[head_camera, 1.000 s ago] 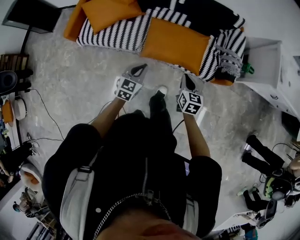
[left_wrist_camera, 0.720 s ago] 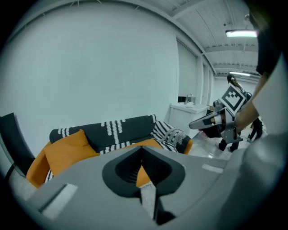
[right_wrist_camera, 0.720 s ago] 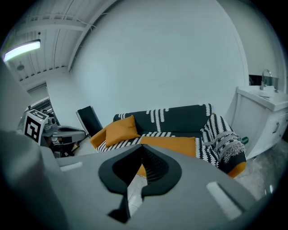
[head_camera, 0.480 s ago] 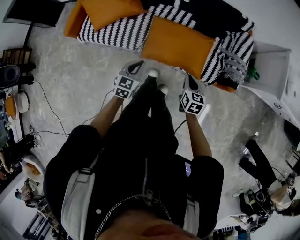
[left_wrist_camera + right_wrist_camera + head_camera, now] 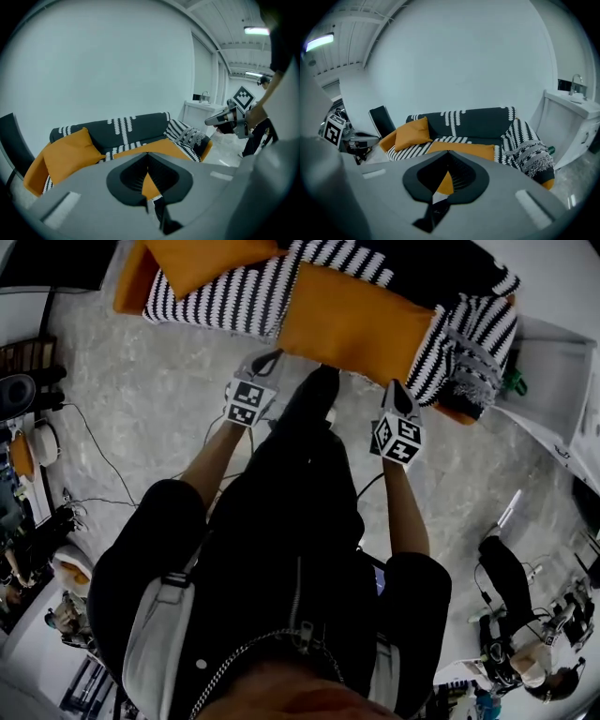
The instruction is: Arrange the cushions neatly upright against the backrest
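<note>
Along the top of the frame, the striped sofa (image 5: 217, 298) carries a flat orange cushion (image 5: 354, 322) mid-seat and a second orange cushion (image 5: 208, 259) leaning at upper left.

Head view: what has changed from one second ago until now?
The left gripper and the right gripper moved forward toward the sofa as the person stepped closer. They now point close to the front edge of the flat orange cushion. Nothing was taken hold of, and both jaws stayed shut. That cushion and the leaning orange cushion lie as before.
</note>
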The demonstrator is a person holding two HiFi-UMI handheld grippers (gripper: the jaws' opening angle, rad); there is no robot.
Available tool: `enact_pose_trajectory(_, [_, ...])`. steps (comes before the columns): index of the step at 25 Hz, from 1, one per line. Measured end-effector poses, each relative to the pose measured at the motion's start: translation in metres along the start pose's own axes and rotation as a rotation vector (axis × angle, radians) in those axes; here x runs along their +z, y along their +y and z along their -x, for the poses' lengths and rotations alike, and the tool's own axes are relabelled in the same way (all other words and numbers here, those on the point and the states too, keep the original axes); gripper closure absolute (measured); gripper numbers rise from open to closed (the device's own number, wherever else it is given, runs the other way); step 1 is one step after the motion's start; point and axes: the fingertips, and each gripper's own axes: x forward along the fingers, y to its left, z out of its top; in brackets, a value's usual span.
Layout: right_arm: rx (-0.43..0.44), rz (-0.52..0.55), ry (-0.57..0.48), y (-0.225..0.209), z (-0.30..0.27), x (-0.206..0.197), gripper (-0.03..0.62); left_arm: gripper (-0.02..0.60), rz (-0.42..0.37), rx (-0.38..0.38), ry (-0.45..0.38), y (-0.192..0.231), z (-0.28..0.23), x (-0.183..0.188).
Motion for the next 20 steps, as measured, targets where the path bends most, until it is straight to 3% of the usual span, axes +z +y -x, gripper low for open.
enact_pose_trajectory(4, [-0.027, 0.012, 0.002, -0.029, -0.018, -0.011, 0.591, 0.569, -0.024, 0.007, 0.039, 0.007, -0.032, -0.019])
enact_pose_trajectory(10, [-0.089, 0.057, 0.073, -0.077, -0.046, -0.071, 0.591, 0.557, -0.047, 0.053, 0.107, 0.021, -0.064, -0.077])
enact_pose_trajectory(13, [-0.11, 0.068, 0.131, -0.088, -0.065, -0.096, 0.59, 0.477, -0.041, 0.074, 0.165, 0.04, -0.078, -0.11])
enact_pose_trajectory(16, [-0.136, 0.078, 0.178, -0.099, -0.083, -0.119, 0.587, 0.385, -0.025, 0.048, 0.233, 0.049, -0.094, -0.145])
enact_pose_trajectory(19, [-0.138, 0.087, 0.22, -0.111, -0.088, -0.137, 0.501, 0.269, -0.046, -0.008, 0.308, 0.043, -0.109, -0.181])
enact_pose_trajectory(20, [-0.134, 0.099, 0.24, -0.114, -0.09, -0.145, 0.48, 0.266, -0.063, -0.023, 0.33, 0.041, -0.113, -0.19])
